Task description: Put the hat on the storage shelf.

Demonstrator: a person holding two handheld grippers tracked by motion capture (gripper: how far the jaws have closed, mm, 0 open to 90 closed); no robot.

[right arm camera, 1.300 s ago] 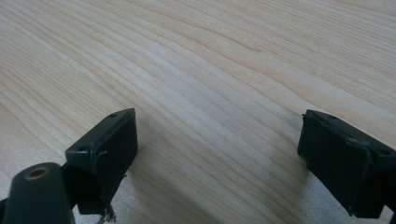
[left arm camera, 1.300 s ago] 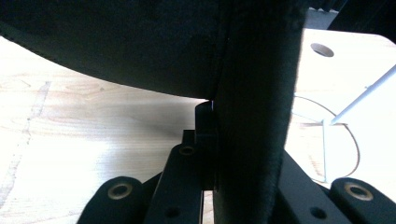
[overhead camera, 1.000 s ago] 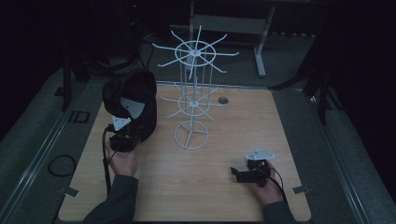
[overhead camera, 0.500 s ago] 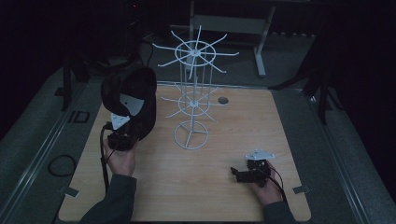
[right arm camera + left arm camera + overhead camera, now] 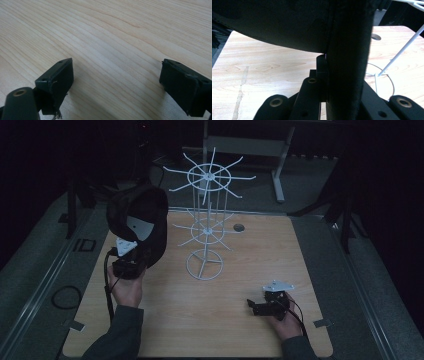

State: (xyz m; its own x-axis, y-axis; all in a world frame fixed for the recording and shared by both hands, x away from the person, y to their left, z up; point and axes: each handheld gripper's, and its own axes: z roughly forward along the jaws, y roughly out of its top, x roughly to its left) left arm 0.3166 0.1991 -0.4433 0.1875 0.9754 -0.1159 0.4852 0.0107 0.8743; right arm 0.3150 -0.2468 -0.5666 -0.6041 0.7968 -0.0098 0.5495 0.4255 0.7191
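Left hand-held gripper clenched on black cap, white wire rack just beside.

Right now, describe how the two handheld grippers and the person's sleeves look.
Both the left gripper and the right gripper have black bodies topped by a grey three-cornered plate, and a black cable trails from each. In the gripper views the jaws are black blocks on arms with brass-coloured rivets. The sleeves are dark grey.
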